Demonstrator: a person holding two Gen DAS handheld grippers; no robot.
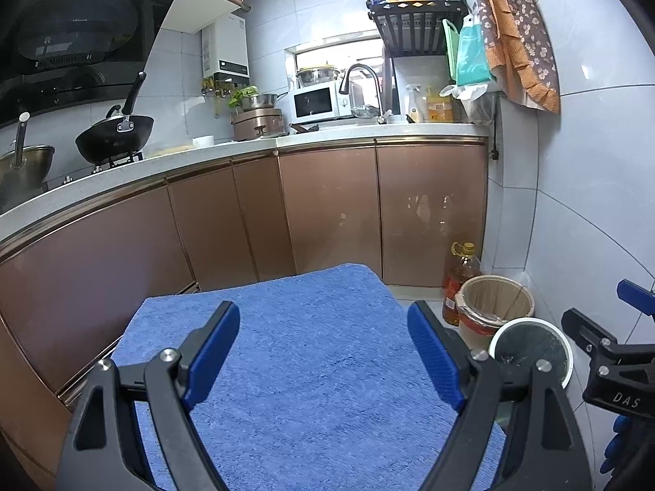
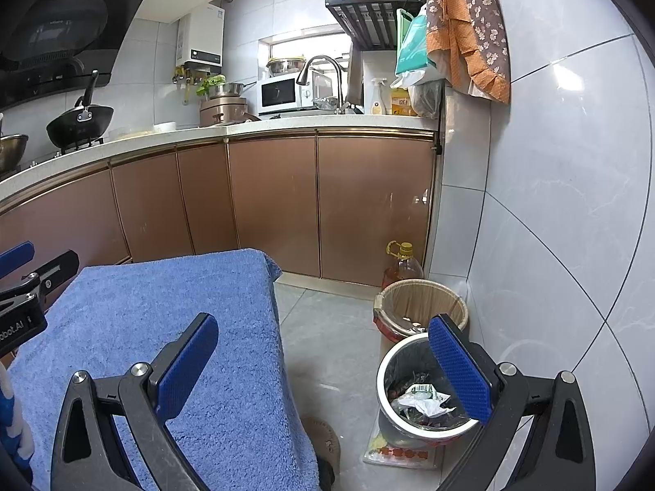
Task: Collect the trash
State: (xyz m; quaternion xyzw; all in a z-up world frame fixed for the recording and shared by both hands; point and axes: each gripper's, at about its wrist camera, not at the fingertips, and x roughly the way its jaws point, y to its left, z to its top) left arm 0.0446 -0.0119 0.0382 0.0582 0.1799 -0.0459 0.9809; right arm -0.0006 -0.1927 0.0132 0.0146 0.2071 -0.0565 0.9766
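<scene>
Kitchen, blue towel-covered surface (image 2: 172, 307) bare | left gripper (image 1: 323, 352), right gripper (image 2: 323, 364) both spread, holding nothing | trash sits in steel bin (image 2: 425, 393) on floor off towel's right edge, within drop reach

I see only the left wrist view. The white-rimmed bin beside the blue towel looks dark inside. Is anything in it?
Observer: Yes, the right wrist view shows crumpled white paper and wrappers in the bin.
Operator: Anything on the floor by the towel?
Observer: A brown woven thing, maybe a slipper, peeks out beside the blue towel.
</scene>
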